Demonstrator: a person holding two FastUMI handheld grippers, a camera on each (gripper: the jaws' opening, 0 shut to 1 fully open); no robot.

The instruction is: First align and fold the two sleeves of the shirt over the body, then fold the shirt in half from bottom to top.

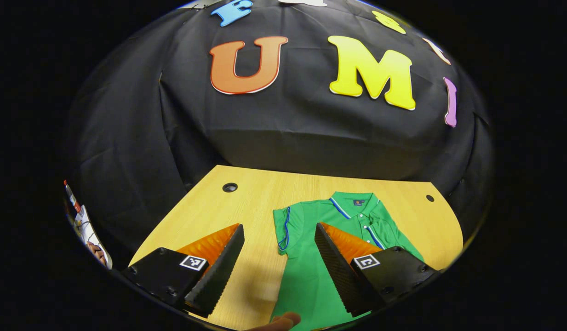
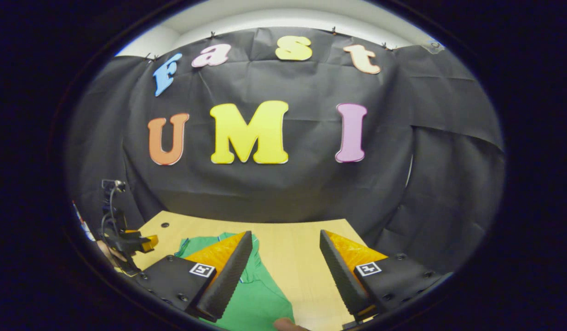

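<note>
Green shirt (image 1: pixel 311 271) lies flat on the wooden table (image 1: pixel 246 202) in the left gripper view, collar toward the far wall, with the left gripper (image 1: pixel 278 234) hovering spread wide above it. In the right gripper view, the right gripper (image 2: pixel 285 241) is also spread, empty, over the shirt's edge and bare table; the other gripper shows at far left.

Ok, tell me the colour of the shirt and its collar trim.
Green shirt, with blue-and-white stripes edging the collar; clearest in the left gripper view.
</note>
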